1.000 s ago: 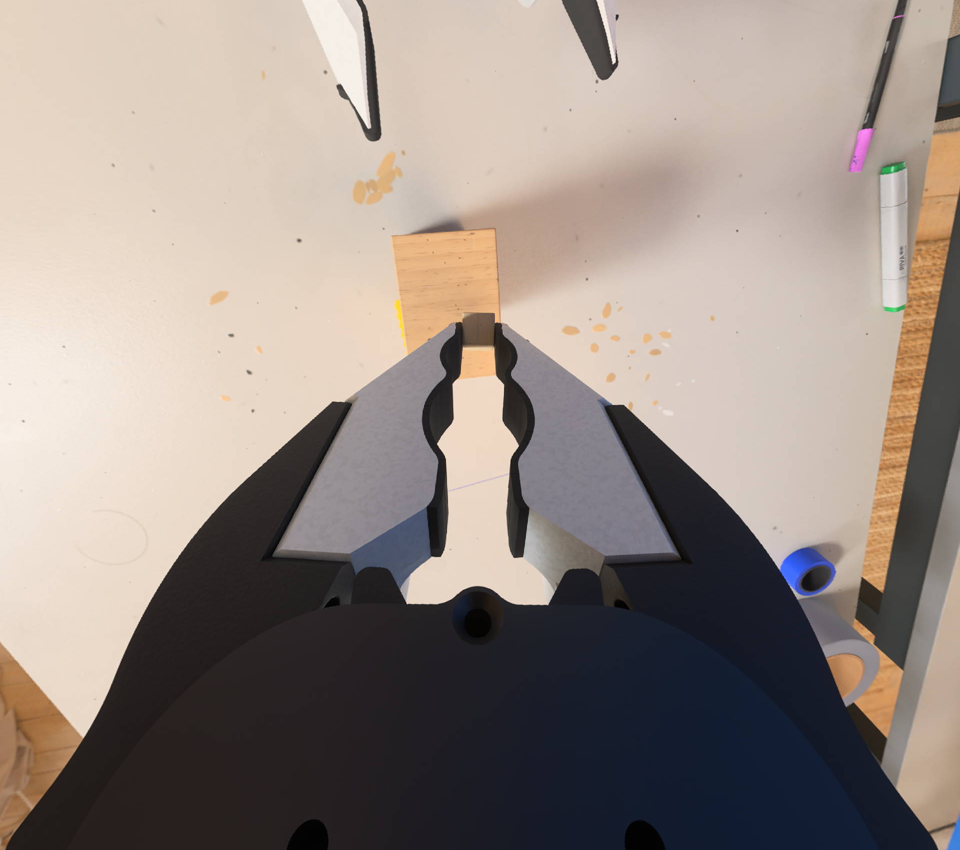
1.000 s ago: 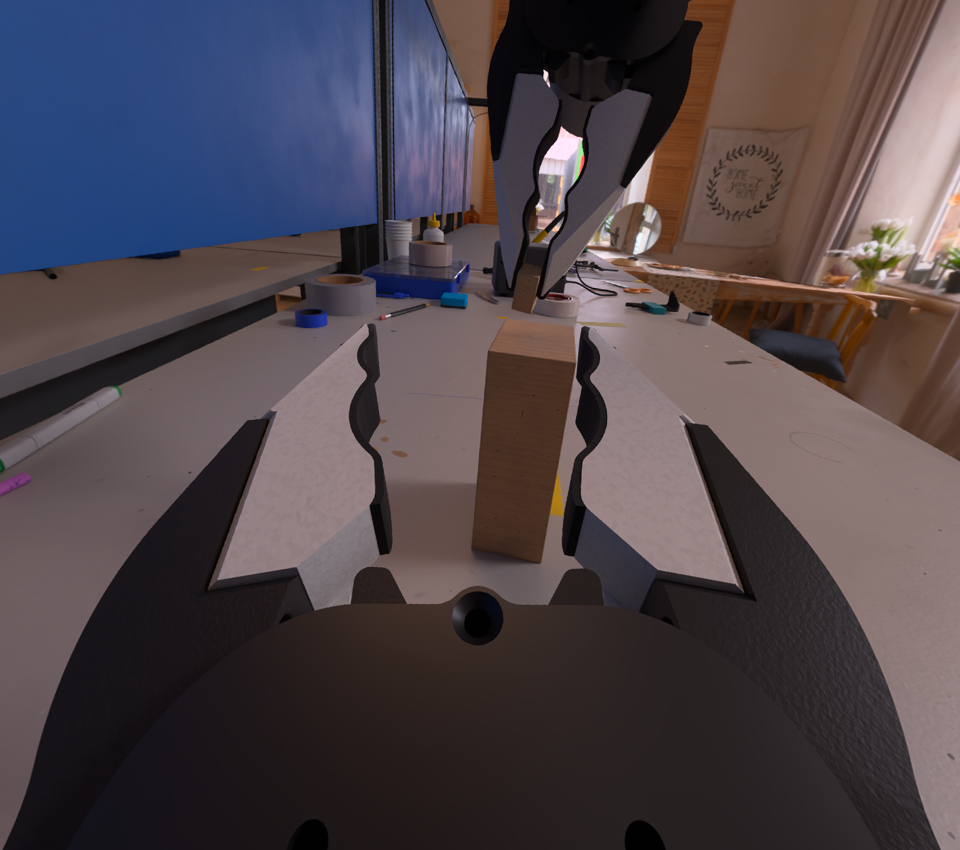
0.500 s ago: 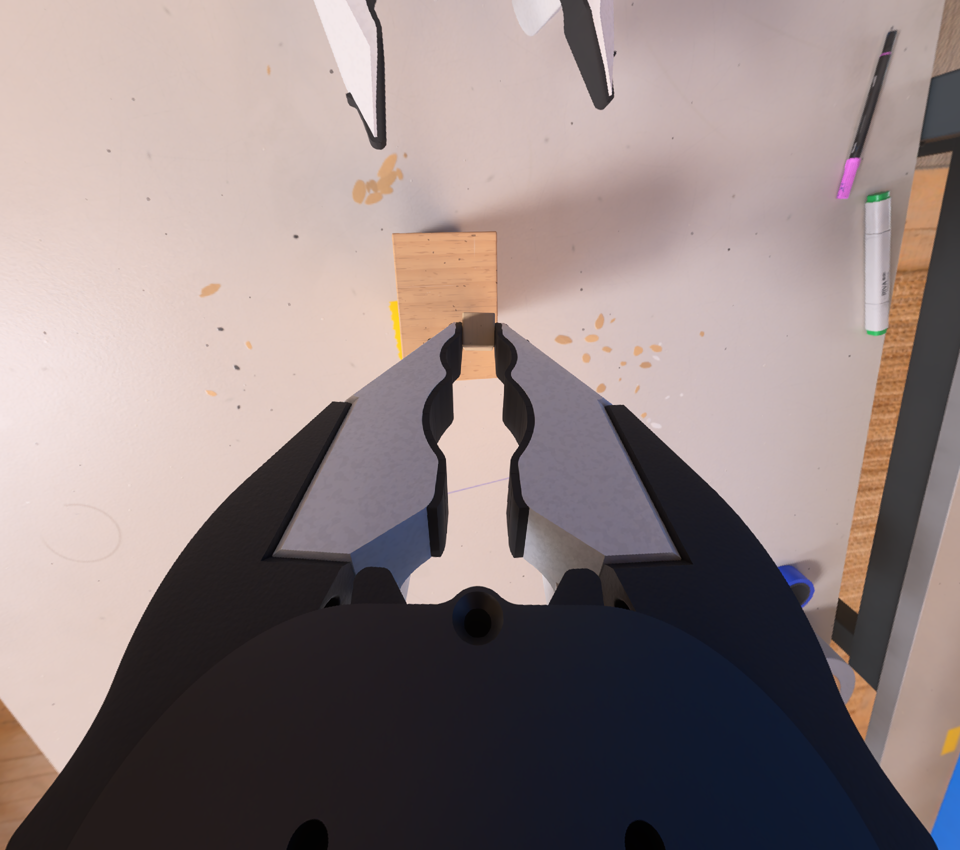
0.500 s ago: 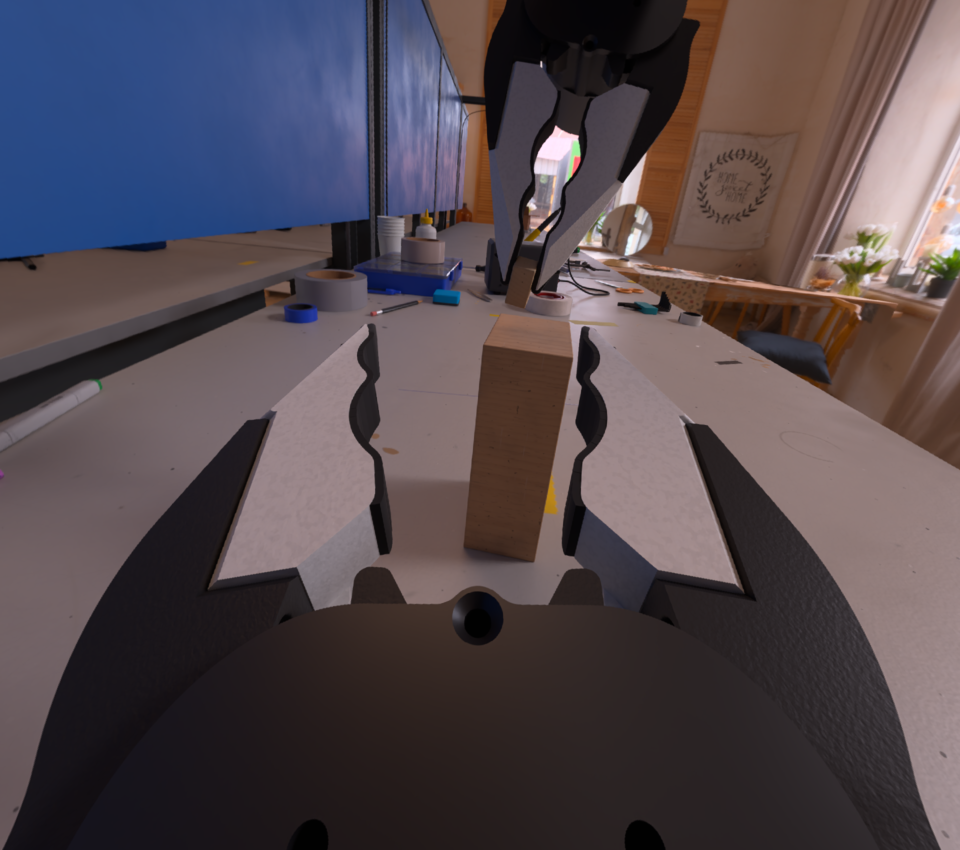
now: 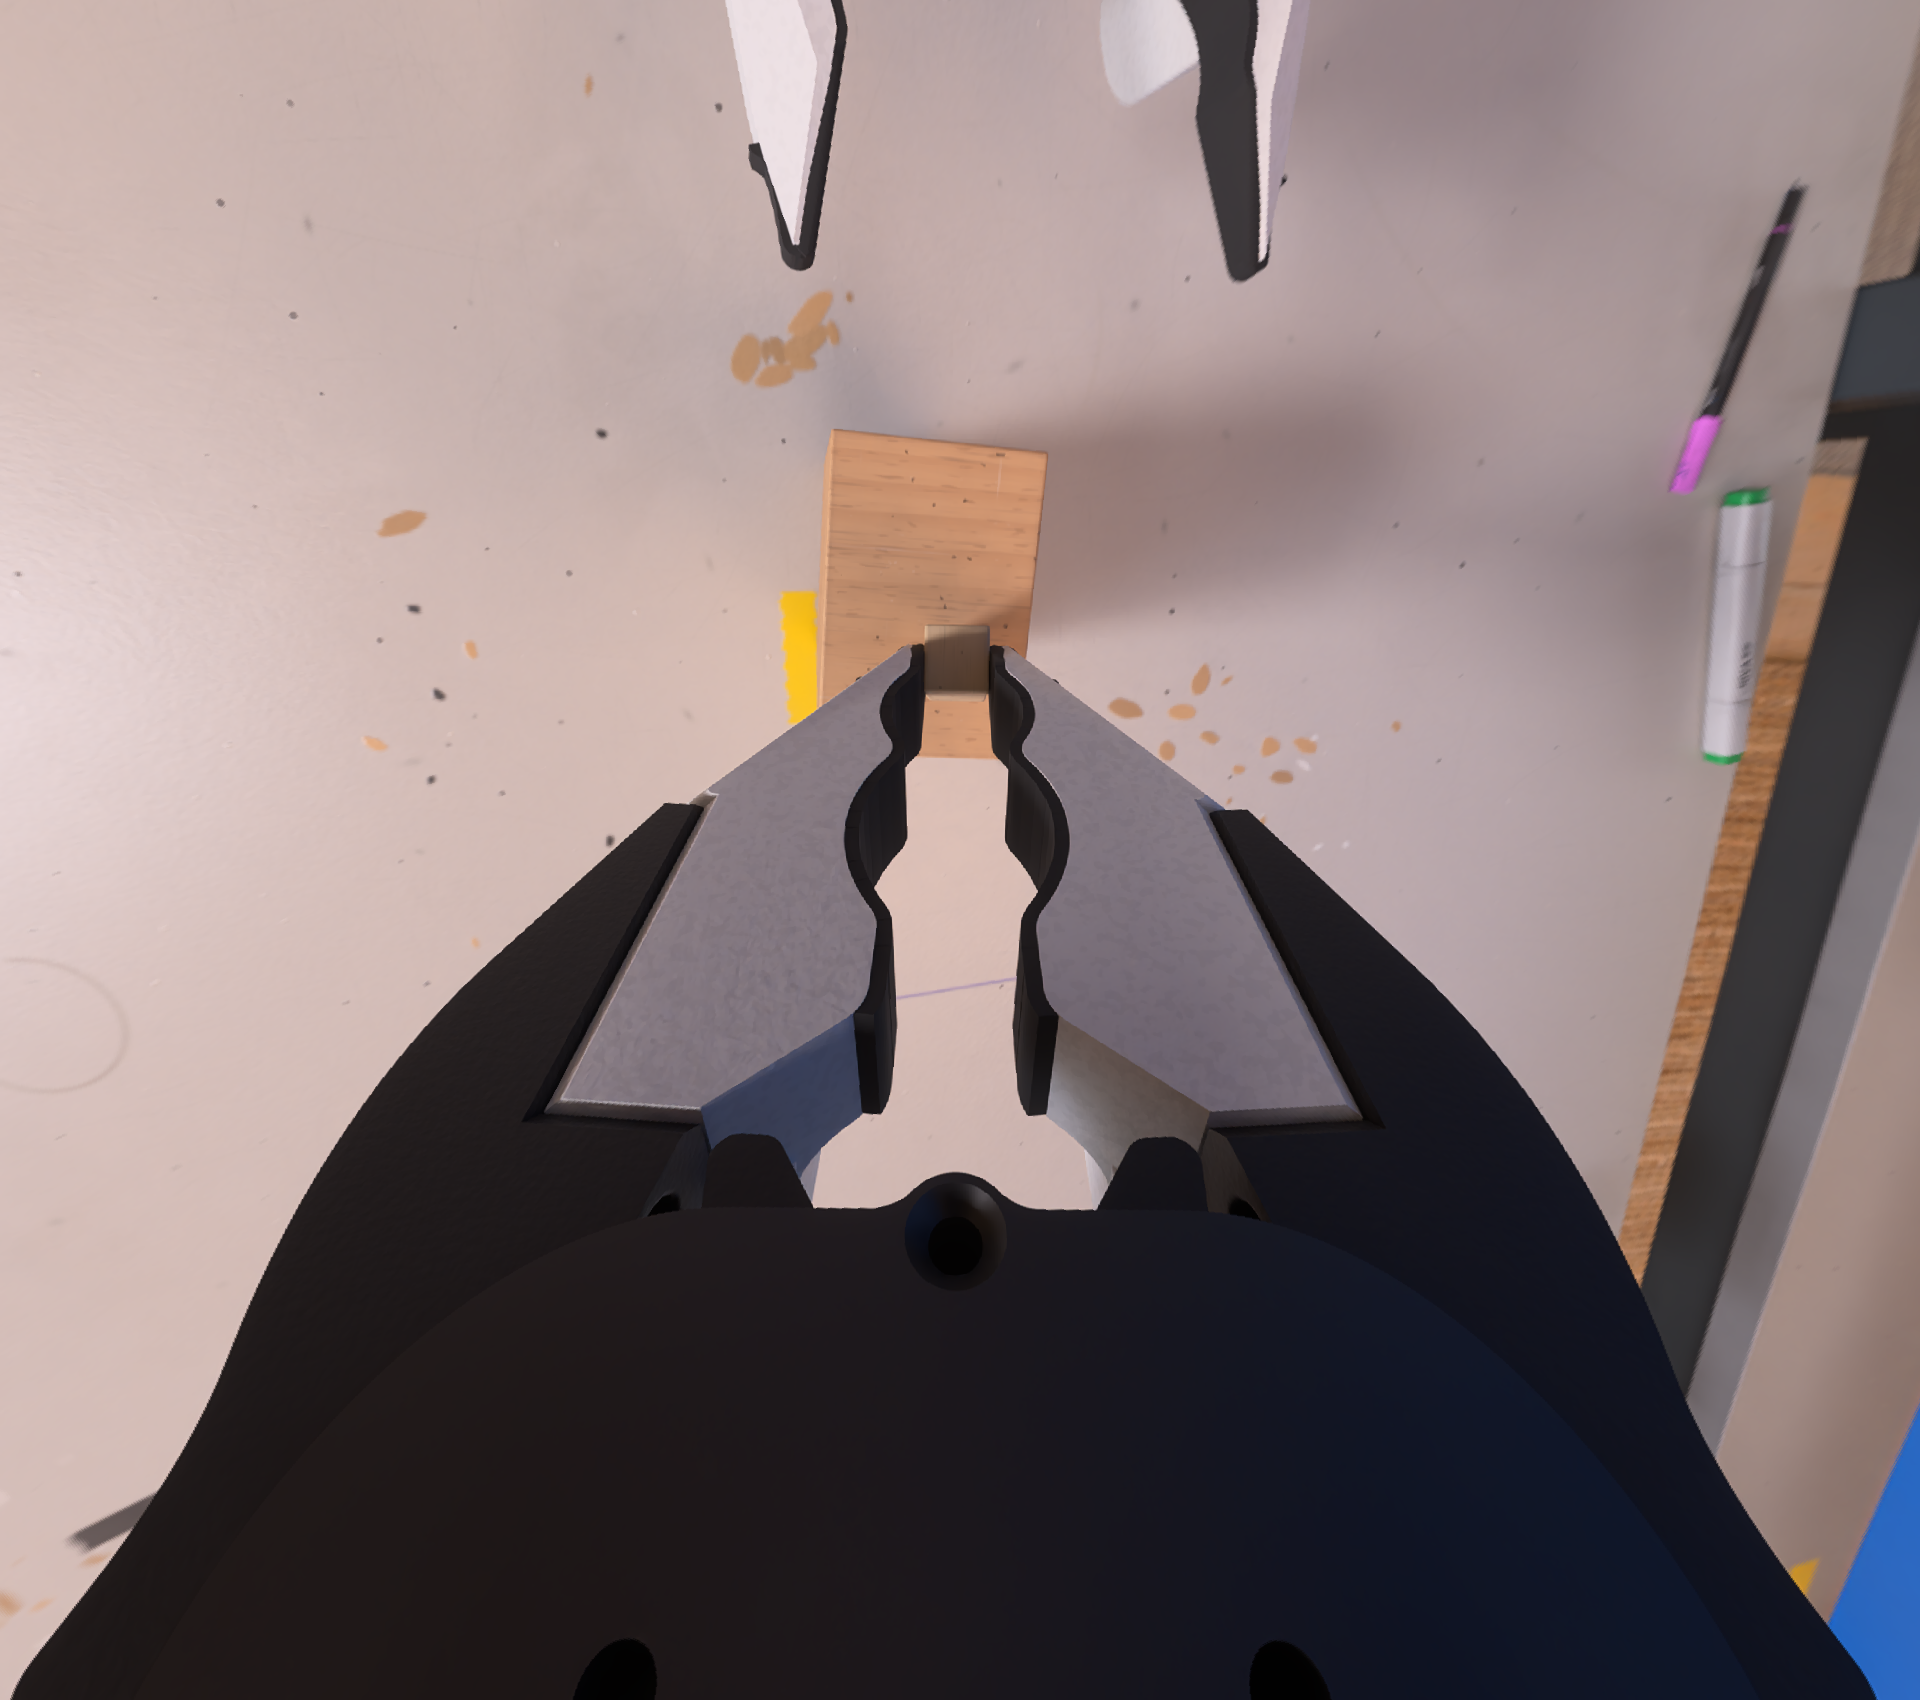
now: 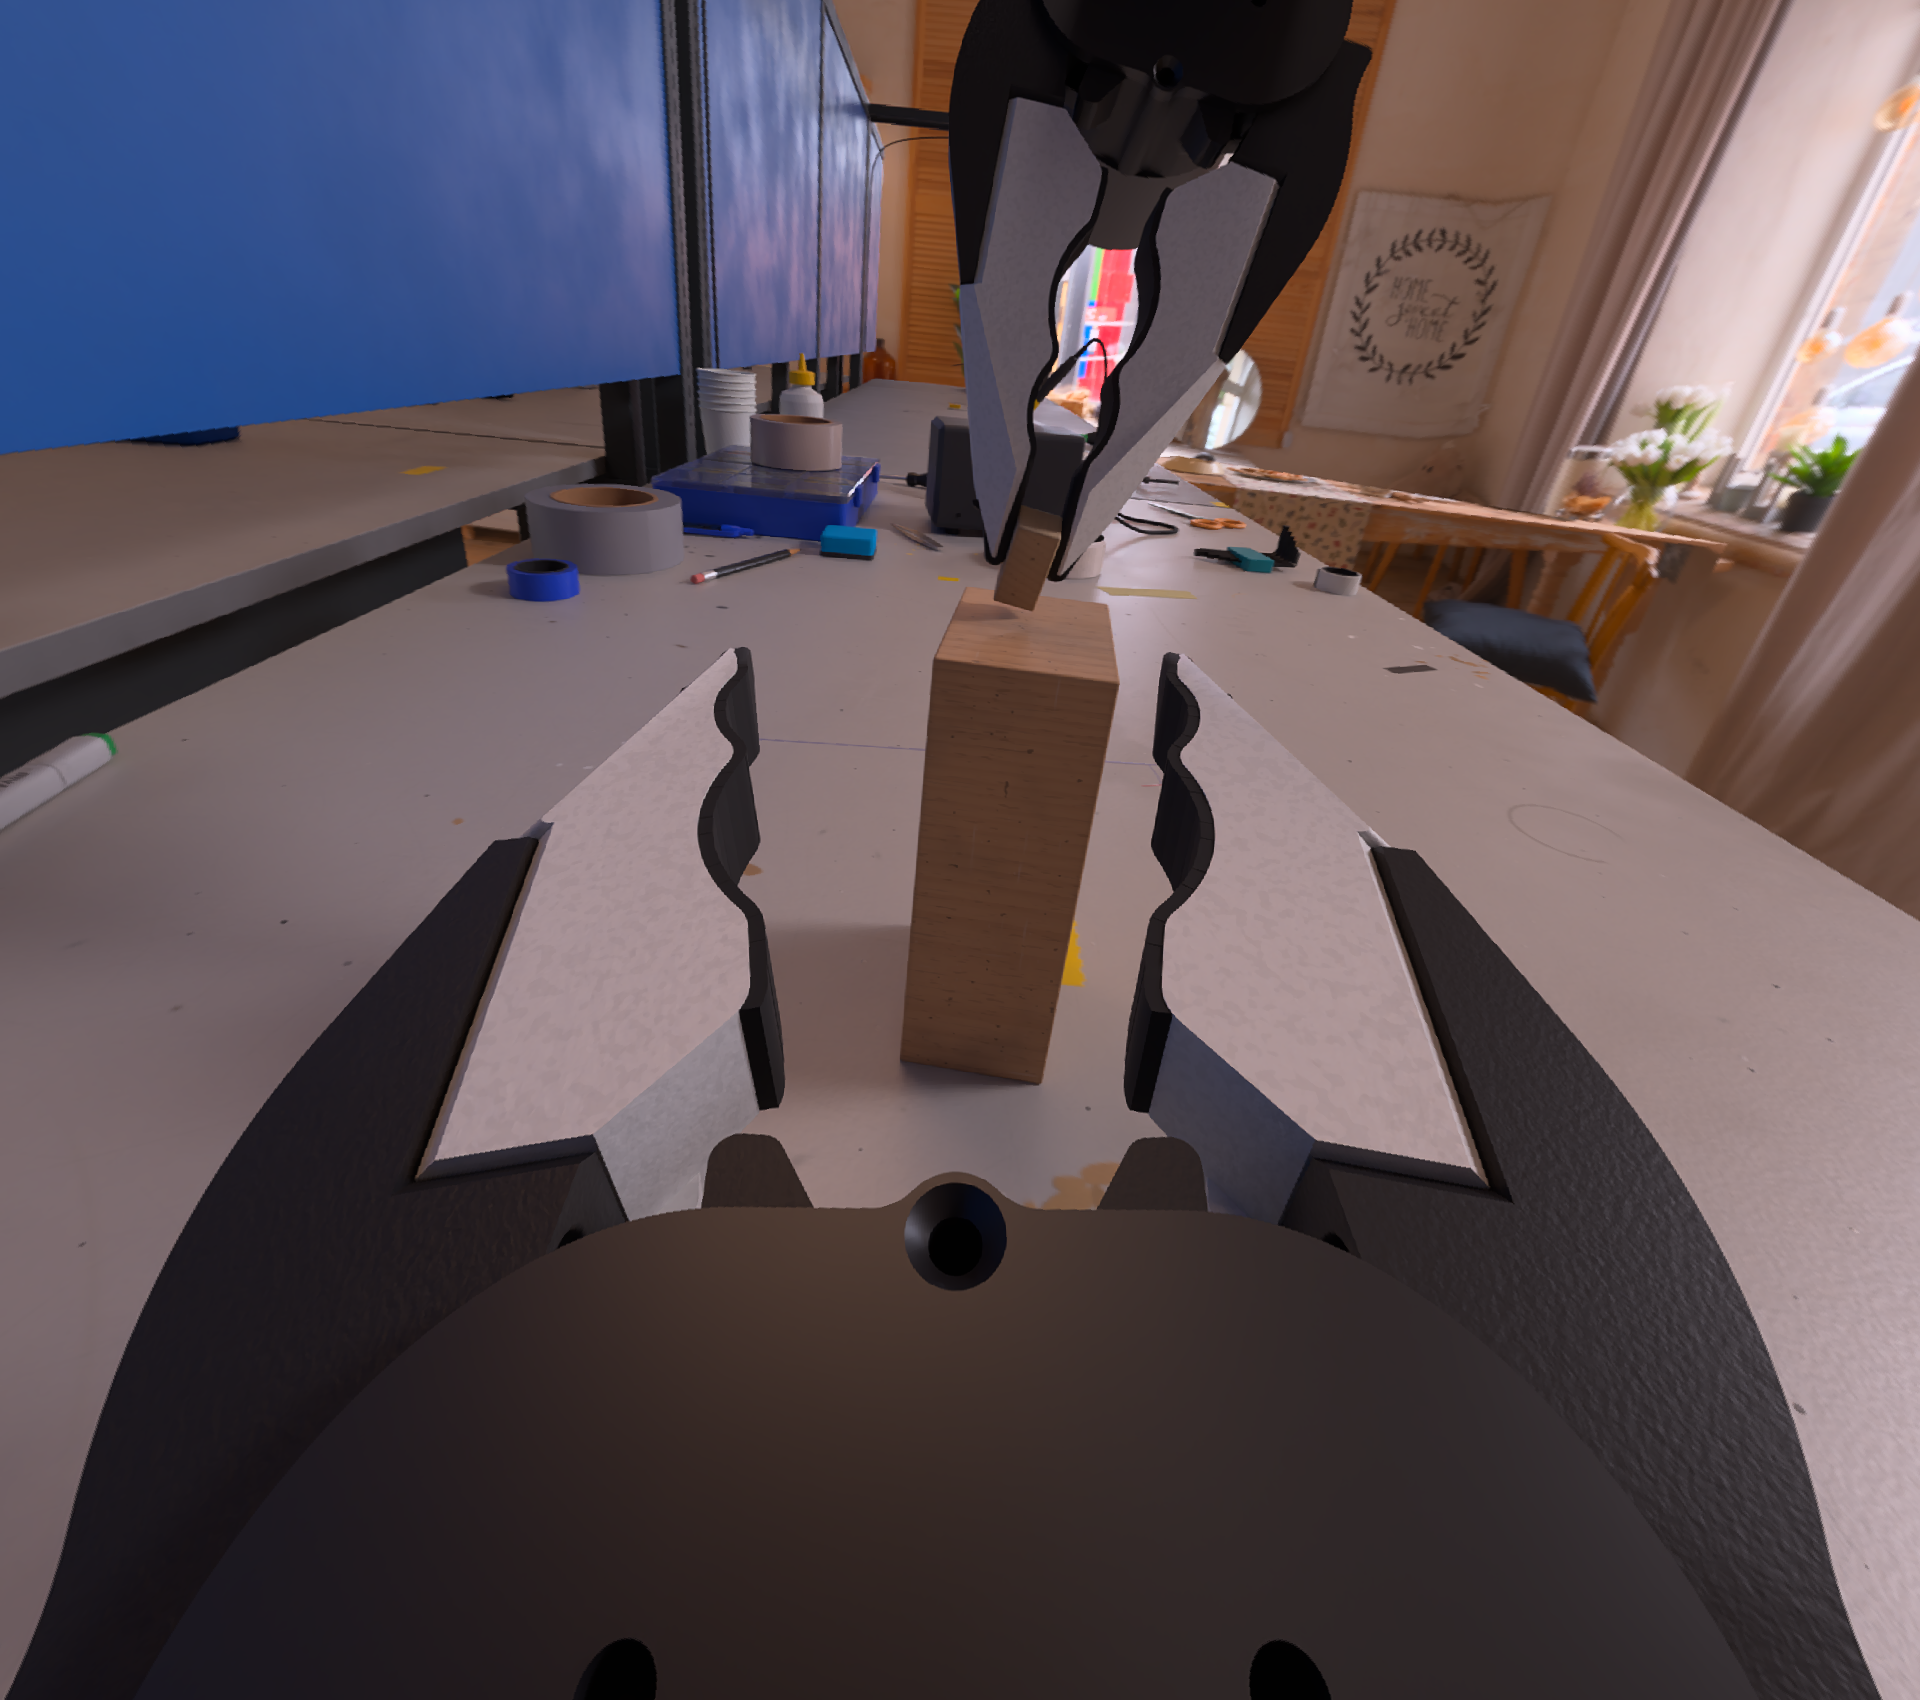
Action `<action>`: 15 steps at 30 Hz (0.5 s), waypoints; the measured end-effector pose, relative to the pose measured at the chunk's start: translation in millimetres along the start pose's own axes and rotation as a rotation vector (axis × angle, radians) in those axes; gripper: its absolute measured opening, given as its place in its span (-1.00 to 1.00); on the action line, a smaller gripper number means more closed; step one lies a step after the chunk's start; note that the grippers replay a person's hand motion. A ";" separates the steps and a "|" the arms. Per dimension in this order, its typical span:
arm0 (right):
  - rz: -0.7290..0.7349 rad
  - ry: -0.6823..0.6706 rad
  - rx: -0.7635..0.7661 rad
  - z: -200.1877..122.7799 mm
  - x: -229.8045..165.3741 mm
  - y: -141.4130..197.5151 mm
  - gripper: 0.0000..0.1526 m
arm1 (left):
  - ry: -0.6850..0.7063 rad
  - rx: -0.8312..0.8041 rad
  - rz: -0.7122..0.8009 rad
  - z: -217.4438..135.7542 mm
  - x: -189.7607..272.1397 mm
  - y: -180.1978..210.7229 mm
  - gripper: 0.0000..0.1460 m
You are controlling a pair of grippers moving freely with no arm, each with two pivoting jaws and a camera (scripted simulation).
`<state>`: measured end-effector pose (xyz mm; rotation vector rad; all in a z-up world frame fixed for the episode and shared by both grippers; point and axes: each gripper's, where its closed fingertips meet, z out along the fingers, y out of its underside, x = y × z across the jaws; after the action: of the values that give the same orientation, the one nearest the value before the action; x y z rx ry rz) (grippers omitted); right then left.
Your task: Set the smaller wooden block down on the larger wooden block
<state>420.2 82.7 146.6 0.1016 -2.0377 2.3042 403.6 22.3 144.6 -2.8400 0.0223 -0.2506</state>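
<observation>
Standing upright on the pale grey speckled worktable [image 6: 312, 871], the tall light-wood larger block [image 6: 1003, 840] rises with its long axis vertical between the spread white-faced fingers of the black right gripper [image 6: 956, 881], whose jaws are wide apart and touch nothing. Above it, the black left gripper [image 5: 957, 663] points steeply down and is clamped on the small pale-wood cube, the smaller block [image 5: 956, 658], pinched between its tips. In the right wrist view that cube [image 6: 1027, 568] hangs tilted, its lowest corner just over, perhaps grazing, the far edge of the tall block's top face; contact cannot be told for certain. The left wrist view places the cube over the near end of that top face [image 5: 935, 528], not its middle. Judged from this, the placement is close but unfinished: the cube likely needs levelling and a small shift toward the centre before release.
</observation>
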 end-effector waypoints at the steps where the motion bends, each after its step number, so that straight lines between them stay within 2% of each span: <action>1: -0.005 0.010 -0.002 -0.1 1.0 0.8 0.01 | 0.014 0.017 -0.014 0.3 0.3 -1.3 -0.84; 3: -0.025 0.018 -0.017 -0.6 1.5 1.5 0.01 | 0.017 0.035 -0.017 2.1 -1.1 -2.9 -0.84; 8: 0.008 0.010 0.046 -4.2 2.8 -5.0 0.01 | -0.042 0.117 0.091 0.9 -2.0 -8.7 -0.84; 12: -0.004 0.023 0.099 -9.9 4.5 -16.5 0.01 | -0.134 0.300 0.198 -10.9 -1.0 -20.7 -0.82; 15: -0.009 0.025 0.115 -11.7 4.4 -19.9 0.01 | -0.123 0.493 0.185 -21.9 4.4 -29.5 -0.82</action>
<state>417.5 96.8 165.3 0.0870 -1.8893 2.4042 403.8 44.2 174.5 -2.3385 0.1722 -0.0315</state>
